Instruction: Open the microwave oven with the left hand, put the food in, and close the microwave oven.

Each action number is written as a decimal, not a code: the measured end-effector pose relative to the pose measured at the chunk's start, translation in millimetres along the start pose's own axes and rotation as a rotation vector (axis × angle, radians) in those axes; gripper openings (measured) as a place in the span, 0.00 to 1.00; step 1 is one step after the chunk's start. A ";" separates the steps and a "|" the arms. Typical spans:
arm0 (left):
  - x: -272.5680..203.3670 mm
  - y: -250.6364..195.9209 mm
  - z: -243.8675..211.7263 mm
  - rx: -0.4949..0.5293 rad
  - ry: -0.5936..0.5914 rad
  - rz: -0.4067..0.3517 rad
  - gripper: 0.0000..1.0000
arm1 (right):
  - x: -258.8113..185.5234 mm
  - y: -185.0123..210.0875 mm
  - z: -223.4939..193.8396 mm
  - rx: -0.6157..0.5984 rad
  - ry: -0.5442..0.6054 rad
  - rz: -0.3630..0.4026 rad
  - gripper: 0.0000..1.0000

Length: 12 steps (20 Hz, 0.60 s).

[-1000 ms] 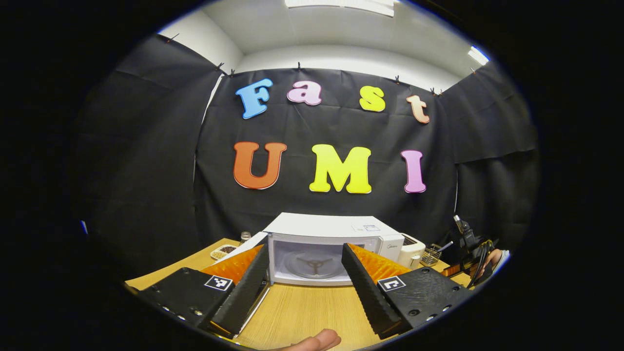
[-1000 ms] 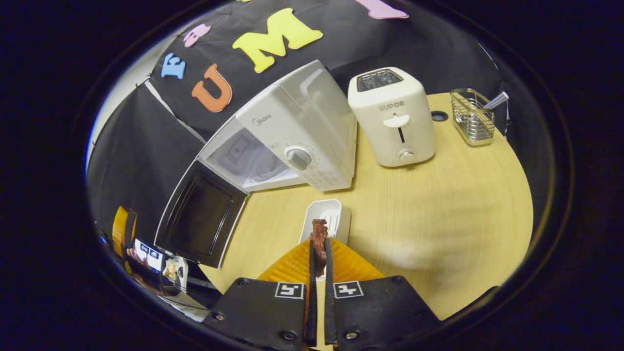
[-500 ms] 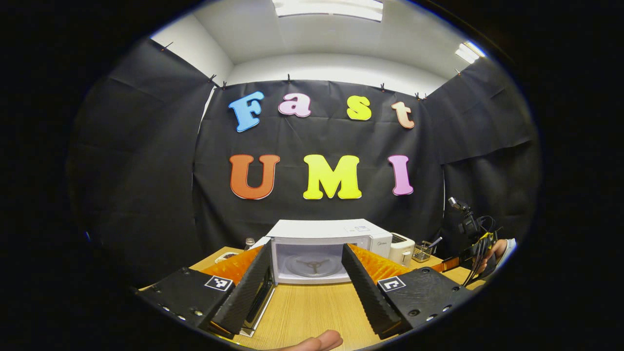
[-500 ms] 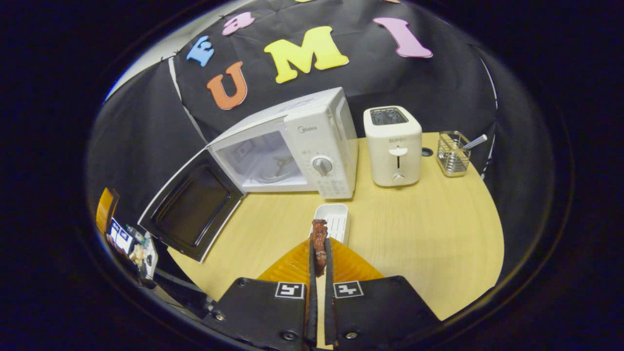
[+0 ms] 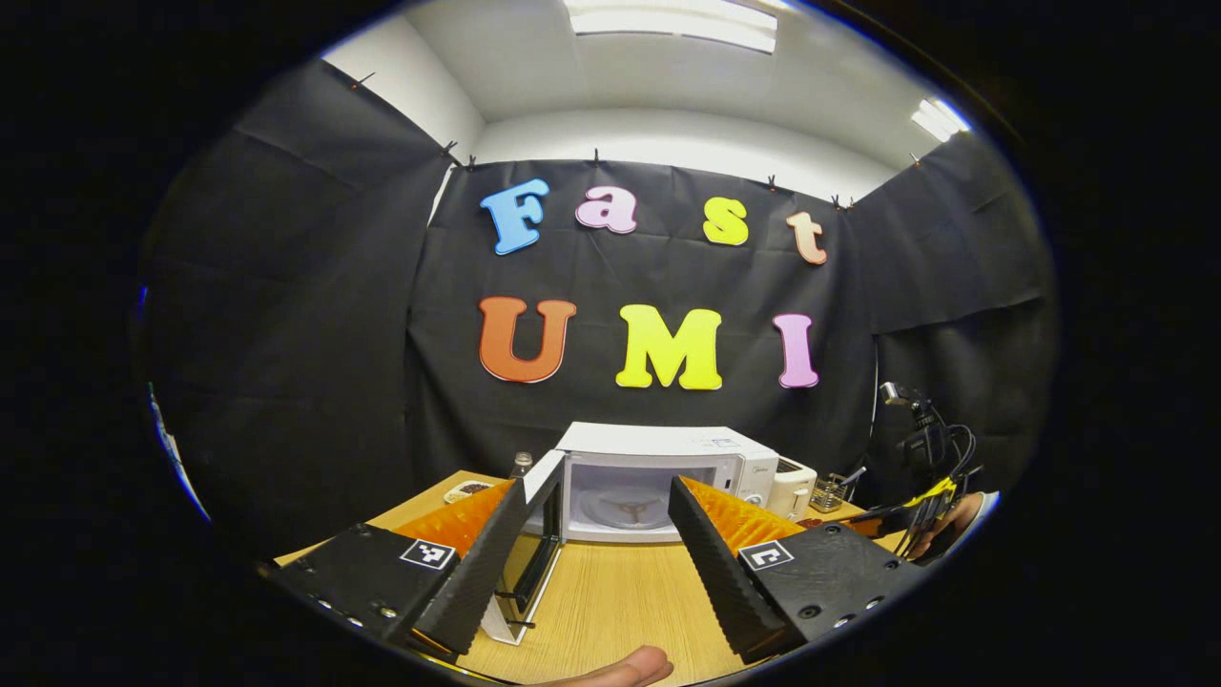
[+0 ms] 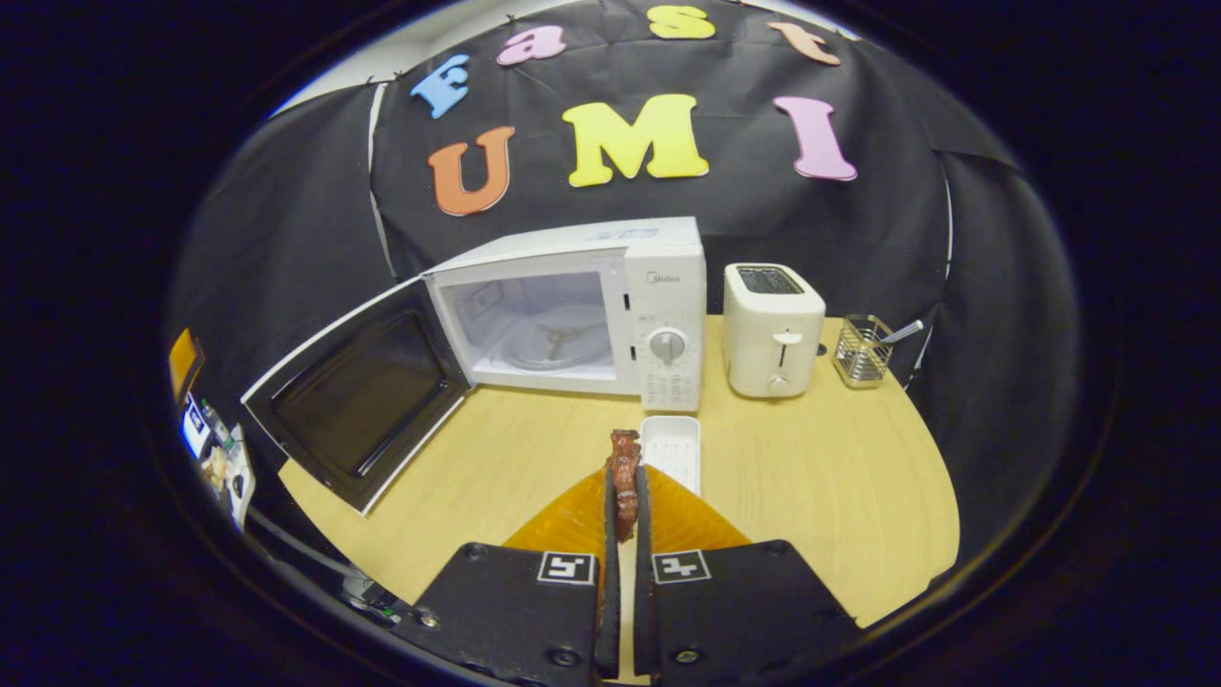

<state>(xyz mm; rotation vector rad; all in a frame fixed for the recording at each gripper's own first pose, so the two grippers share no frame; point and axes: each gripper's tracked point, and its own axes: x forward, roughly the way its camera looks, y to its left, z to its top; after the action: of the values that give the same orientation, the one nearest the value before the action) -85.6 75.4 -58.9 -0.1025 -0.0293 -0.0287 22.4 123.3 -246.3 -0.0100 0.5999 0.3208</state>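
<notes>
Between the right gripper's closed fingers sat the food, a thin, dark reddish-brown strip with a rough, glazed-looking surface, standing upright with its top poking above the fingertips. Both fingers pressed on it, holding it above the wooden table, in front of the microwave oven and well apart from it. Just beyond the food, a small white ribbed tray lay on the table before the oven's control panel. The microwave oven was white, its door swung wide to the left, the dark inner window facing outward; the pale cavity showed a glass turntable. To the right of the oven stood a white toaster, and further right a wire basket with a utensil in it.

The left gripper hung spread wide and clasped nothing, facing the oven's open cavity from well back, with the door's edge near its left finger.
</notes>
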 end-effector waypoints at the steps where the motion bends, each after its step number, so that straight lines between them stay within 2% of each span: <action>1: -3.8 2.6 -0.9 -0.001 -0.003 0.000 0.92 | 3.7 9.1 2.6 0.000 -0.010 0.010 0.09; 3: -9.1 9.1 -3.7 0.006 0.001 0.003 0.92 | 14.6 22.8 9.0 -0.010 -0.034 0.010 0.09; 8: -17.3 25.0 -17.3 0.068 0.028 0.034 0.92 | 48.5 51.8 32.4 -0.048 -0.135 -0.049 0.09; 10: -19.2 27.4 -23.0 0.073 0.037 0.033 0.92 | 65.0 64.2 40.1 -0.063 -0.176 -0.080 0.09; 12: -21.5 30.3 -26.3 0.062 0.046 0.031 0.92 | 83.4 83.3 47.4 -0.065 -0.206 -0.078 0.08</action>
<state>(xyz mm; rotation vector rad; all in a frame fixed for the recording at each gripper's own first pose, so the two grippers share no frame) -105.4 103.4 -88.8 -0.0406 0.0176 0.0007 88.5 231.8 -246.6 -0.0616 0.3837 0.2617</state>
